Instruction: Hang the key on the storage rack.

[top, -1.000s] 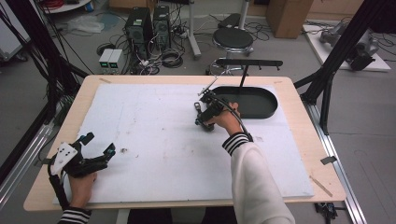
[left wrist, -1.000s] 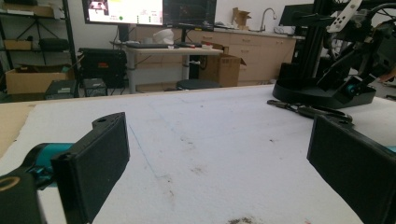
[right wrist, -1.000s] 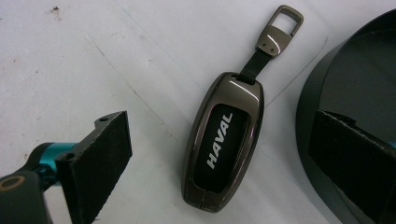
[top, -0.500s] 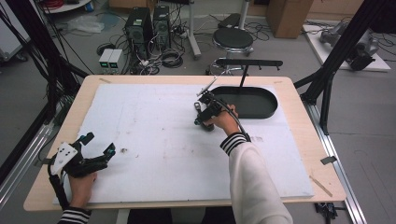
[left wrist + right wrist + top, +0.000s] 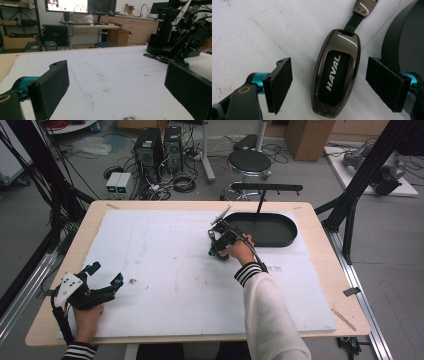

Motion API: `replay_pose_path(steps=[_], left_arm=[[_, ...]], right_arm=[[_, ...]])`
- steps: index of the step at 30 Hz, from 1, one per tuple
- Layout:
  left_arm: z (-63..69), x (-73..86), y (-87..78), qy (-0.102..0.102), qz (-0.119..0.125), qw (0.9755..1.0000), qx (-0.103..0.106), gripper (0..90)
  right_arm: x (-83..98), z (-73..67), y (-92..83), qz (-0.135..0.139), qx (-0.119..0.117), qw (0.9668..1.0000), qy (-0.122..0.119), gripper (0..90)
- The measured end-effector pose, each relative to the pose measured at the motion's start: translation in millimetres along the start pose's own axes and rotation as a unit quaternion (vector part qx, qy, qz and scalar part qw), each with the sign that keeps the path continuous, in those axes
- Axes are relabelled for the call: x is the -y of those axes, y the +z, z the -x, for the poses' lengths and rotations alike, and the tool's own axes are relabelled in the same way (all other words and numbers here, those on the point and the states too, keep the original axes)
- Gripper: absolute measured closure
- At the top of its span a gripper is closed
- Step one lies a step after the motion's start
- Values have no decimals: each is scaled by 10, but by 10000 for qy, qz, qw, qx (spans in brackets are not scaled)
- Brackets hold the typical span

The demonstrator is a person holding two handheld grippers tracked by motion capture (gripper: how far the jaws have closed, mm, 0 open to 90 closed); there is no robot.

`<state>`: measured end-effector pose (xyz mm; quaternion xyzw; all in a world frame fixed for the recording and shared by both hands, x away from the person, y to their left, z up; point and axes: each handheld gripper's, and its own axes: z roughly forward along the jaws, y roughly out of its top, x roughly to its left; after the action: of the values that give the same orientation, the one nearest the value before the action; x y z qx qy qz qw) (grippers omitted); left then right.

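Gunmetal Haval key fob (image 5: pixel 335 72) lies between the right gripper (image 5: pixel 329 83)'s jaws — just narrowed, pads not yet touching — dark tray (image 5: pixel 404 40) at two o'clock, so the grab looks imminent.

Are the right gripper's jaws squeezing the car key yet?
Apart. In the right gripper view, the key lies on the white mat between the right gripper's jaws, with mat showing on both sides. The jaws have just been closing.

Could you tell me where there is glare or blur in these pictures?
Right gripper view: bright glare streaks on the glossy car key, lettering sharp. Left gripper view: near pads soft, and the screen behind is washed out. High view: even light, slightly soft overall, faint shadow under the right gripper.
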<state>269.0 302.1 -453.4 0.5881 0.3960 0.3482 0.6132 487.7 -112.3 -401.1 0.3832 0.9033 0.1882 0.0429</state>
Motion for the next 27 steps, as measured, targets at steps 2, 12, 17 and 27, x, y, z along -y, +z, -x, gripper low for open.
replay_pose_path(steps=[2,12,17,27], left_arm=[[1,0,1,-5,4,10000,-2,62],[0,0,1,-11,6,10000,-3,62],[1,0,2,-14,8,10000,-12,62],[-1,0,2,-19,4,10000,-15,62]], right_arm=[[1,-1,12,-9,40,10000,61,207],[-3,-2,48,-100,97,9998,143,238],[-6,-5,69,-159,99,9996,224,261],[-30,-14,104,-294,212,9990,260,354]])
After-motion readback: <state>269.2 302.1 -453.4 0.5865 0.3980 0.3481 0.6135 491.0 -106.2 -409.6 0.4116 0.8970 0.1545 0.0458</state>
